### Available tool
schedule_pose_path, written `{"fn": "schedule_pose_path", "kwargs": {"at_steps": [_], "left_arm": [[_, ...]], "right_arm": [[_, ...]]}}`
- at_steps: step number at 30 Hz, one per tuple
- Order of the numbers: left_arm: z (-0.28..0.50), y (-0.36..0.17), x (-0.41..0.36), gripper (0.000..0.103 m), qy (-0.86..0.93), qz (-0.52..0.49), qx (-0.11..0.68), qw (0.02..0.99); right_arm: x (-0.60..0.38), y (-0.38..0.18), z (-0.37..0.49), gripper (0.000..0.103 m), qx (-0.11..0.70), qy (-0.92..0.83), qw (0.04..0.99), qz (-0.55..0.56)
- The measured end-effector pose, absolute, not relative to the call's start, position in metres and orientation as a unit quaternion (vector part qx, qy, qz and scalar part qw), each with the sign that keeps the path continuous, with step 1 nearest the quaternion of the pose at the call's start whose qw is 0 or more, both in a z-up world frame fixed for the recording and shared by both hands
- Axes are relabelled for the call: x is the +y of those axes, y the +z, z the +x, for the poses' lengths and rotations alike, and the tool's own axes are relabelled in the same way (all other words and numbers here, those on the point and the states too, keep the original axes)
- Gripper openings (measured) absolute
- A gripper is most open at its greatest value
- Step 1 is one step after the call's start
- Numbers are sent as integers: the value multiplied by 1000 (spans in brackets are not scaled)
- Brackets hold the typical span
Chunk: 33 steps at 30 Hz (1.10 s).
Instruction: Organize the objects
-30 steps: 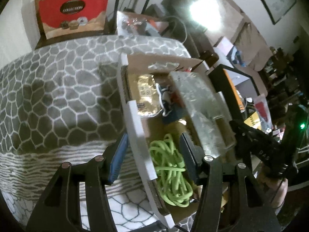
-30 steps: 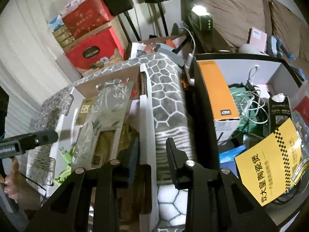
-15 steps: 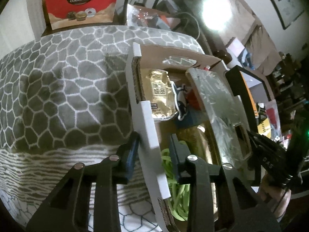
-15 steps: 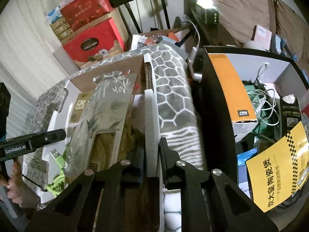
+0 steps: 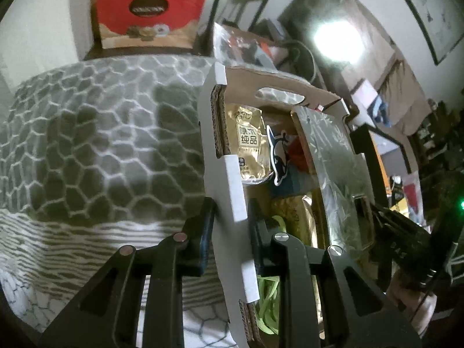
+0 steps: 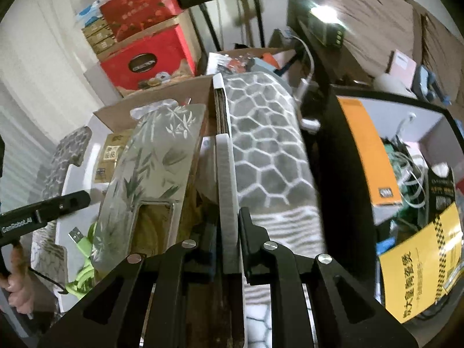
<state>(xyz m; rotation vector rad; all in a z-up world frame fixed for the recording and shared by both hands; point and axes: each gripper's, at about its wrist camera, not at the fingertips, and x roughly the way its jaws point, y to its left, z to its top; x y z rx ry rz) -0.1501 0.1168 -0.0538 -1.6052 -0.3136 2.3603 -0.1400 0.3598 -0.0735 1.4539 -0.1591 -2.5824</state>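
Note:
An open cardboard box [image 5: 229, 174] with white-faced walls rests on a grey honeycomb-pattern blanket [image 5: 101, 145]. Inside lie a gold pouch [image 5: 248, 145], a green cable [image 5: 268, 304] and a bamboo-print package [image 5: 333, 159]. My left gripper [image 5: 232, 217] straddles the box's left wall, its jaws closing with the pads against the wall. My right gripper [image 6: 229, 223] is shut on the opposite wall [image 6: 224, 168]. Each gripper shows in the other's view: the right one [image 5: 400, 232] with a hand below it, the left one [image 6: 43, 211] at the far left.
Red gift boxes [image 6: 145, 61] are stacked behind the blanket, with black stands beside them. Right of the box stands a black-edged bin [image 6: 342, 133] holding an orange box [image 6: 368, 150], white cables and a yellow sheet [image 6: 420, 264]. A bright lamp [image 5: 337, 40] glares at the back.
Both grippers' jaws went from wide apart to closed on the box's side walls. Both views slid forward along the box, and the green cable is now mostly hidden behind the left fingers.

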Motion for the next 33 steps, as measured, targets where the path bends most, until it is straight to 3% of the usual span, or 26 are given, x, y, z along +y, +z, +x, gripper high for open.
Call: {"fn": "schedule_pose_path", "kwargs": {"at_steps": [18, 19, 21, 23, 27, 33], "left_arm": [[-135, -80, 20, 25, 799, -551, -239, 38], [-135, -80, 19, 28, 797, -552, -241, 40], [-135, -78, 15, 44, 796, -549, -251, 43], [-134, -70, 10, 51, 805, -535, -252, 43], [-140, -46, -4, 67, 831, -500, -239, 51], [-175, -30, -24, 69, 853, -483, -184, 66]], "right_arm": [[267, -84, -195, 17, -5, -850, 167, 500], [267, -84, -195, 19, -4, -850, 167, 499], [271, -80, -193, 27, -13, -854, 161, 494], [279, -72, -187, 53, -14, -864, 141, 484], [296, -51, -162, 53, -12, -881, 124, 456], [322, -38, -118, 54, -67, -877, 149, 451]]}}
